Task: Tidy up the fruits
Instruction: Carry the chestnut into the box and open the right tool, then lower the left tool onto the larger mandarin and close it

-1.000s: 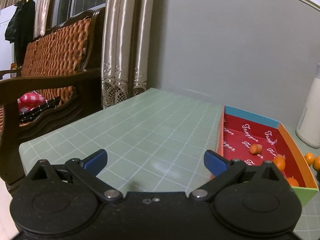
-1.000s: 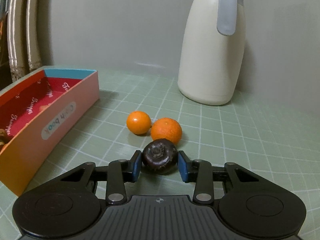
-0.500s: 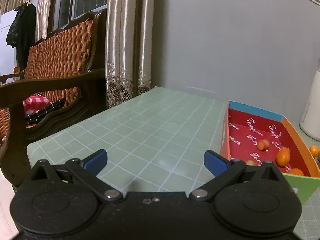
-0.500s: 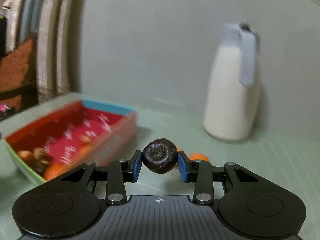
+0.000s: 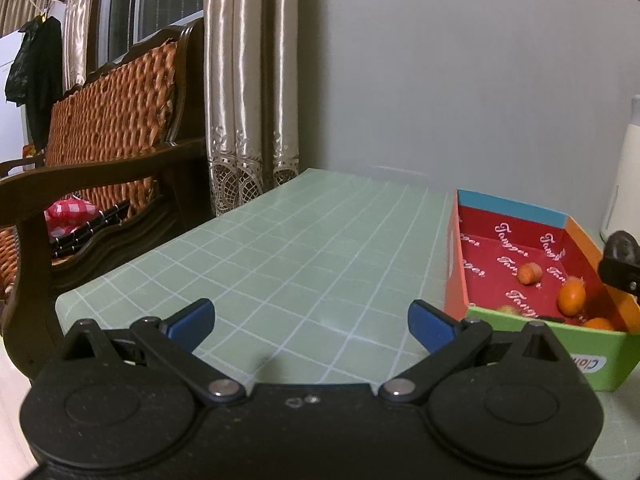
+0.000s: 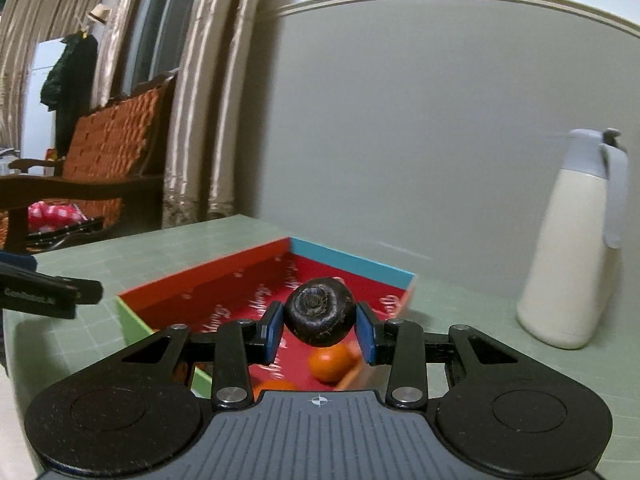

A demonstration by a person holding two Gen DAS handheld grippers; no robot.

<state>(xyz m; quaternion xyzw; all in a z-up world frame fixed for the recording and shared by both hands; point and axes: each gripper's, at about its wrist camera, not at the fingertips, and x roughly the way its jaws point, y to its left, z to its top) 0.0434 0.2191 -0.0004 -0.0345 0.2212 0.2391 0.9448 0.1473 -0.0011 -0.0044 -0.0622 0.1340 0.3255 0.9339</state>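
**Dark fruit held over the box, left gripper idle**

Grey wall behind; green gridded counter with pale lines, wicker-backed wooden bench and satin curtains off its left edge. Cream jug with grey lid stands upright near the counter's back right edge, apart from the box.

Box: open, red printed interior, blue far end wall, green near end wall, orange right wall. It sits toward the right side of the counter.

Right gripper: closed on a dark round fruit, one blue pad pressed to each side, stem end facing the camera. The fruit hangs above the box interior, over its near half; not touching the box floor as far as can be seen.

Contents seen from the left wrist view: a small orange-brown fruit mid-floor, an orange near the right wall, another orange by the near right corner. Something pale at the near wall, too blurred to identify.

Left gripper: jaws spread wide, nothing between them, over the counter's front left area, just beside the box's near left corner
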